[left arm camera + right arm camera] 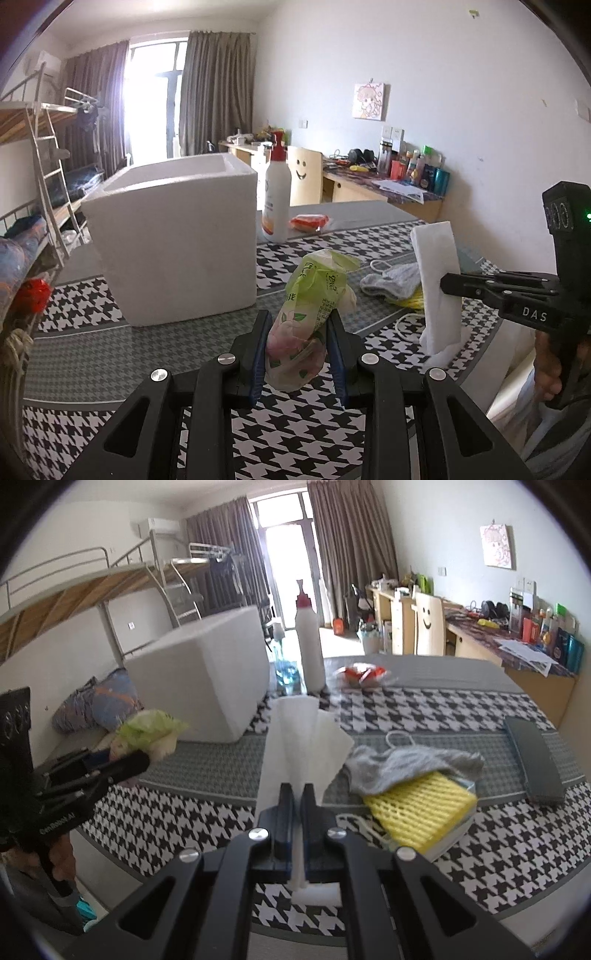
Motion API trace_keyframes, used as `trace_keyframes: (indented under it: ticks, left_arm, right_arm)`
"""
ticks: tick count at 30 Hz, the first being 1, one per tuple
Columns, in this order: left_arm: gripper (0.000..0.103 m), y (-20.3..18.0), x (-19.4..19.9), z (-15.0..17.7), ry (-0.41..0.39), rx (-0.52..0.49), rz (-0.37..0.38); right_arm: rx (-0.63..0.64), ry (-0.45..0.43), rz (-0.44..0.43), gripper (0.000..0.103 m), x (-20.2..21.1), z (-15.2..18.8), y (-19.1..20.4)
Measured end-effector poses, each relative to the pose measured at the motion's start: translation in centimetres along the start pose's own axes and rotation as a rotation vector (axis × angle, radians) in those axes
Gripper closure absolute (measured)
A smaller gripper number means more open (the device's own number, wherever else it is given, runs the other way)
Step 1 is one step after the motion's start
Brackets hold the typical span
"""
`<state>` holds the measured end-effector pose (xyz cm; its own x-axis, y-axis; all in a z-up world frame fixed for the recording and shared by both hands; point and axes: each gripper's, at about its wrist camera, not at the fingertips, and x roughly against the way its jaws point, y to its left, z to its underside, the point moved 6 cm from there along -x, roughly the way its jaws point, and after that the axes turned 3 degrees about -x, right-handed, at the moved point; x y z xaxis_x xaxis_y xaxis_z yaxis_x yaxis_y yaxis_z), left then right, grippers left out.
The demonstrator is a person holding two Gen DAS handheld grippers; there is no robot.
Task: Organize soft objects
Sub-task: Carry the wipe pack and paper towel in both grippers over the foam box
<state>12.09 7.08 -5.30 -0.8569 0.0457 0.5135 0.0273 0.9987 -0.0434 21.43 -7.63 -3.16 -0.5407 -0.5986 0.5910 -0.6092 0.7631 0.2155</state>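
Left tongs point(297, 354) clamping green tissue pack point(312, 314) upright, right tongs point(297, 812) pinching white tissue sheet point(299, 738) vertically

We see a white foam box point(173, 240), a green floral packet point(310, 306), a yellow mesh sponge point(421, 805), and a black-and-white houndstooth surface point(295, 443).

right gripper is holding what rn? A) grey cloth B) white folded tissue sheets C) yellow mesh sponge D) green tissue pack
B: the right gripper is pinched shut on the white folded tissue sheets, while the grey cloth and yellow mesh sponge lie on the table and the green tissue pack sits in the left gripper.
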Motion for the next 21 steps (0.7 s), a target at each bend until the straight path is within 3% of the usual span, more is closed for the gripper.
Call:
trace_keyframes:
  ticks: [21]
  left_arm:
    - [0.072,-0.4,2.6,-4.2,-0.078,-0.008,-0.032]
  right_arm:
    - [0.029,-0.100,-0.058,0.097,1.6,-2.5,1.3]
